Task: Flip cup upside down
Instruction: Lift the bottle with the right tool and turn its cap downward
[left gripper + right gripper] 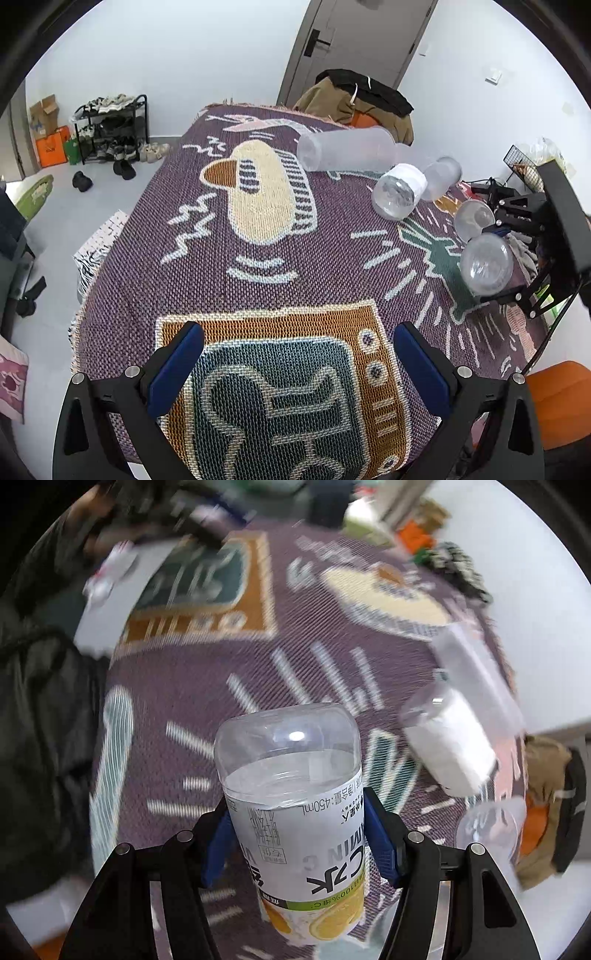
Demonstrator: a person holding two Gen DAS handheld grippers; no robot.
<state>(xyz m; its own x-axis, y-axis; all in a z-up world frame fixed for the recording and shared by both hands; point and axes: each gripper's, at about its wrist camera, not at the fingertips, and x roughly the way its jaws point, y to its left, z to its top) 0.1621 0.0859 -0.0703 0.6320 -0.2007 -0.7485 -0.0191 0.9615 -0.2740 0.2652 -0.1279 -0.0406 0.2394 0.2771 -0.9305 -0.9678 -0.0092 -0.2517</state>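
Observation:
A clear plastic cup (295,812) with a lemon-print label sits between the blue pads of my right gripper (295,823), which is shut on its sides. The label reads upside down and the cup's closed base points away from the camera, over the purple woven cloth (207,686). In the left wrist view the same cup (485,264) shows at the right edge, held in the black right gripper (517,254) with its round base facing left. My left gripper (299,365) hangs open above the near end of the cloth, with nothing between its fingers.
More cups lie on their sides at the far right: a large frosted one (343,149), a white-labelled one (400,192) and a small frosted one (441,177). Another clear cup (474,219) sits beside the held one. A chair with jackets (362,99) stands behind the table.

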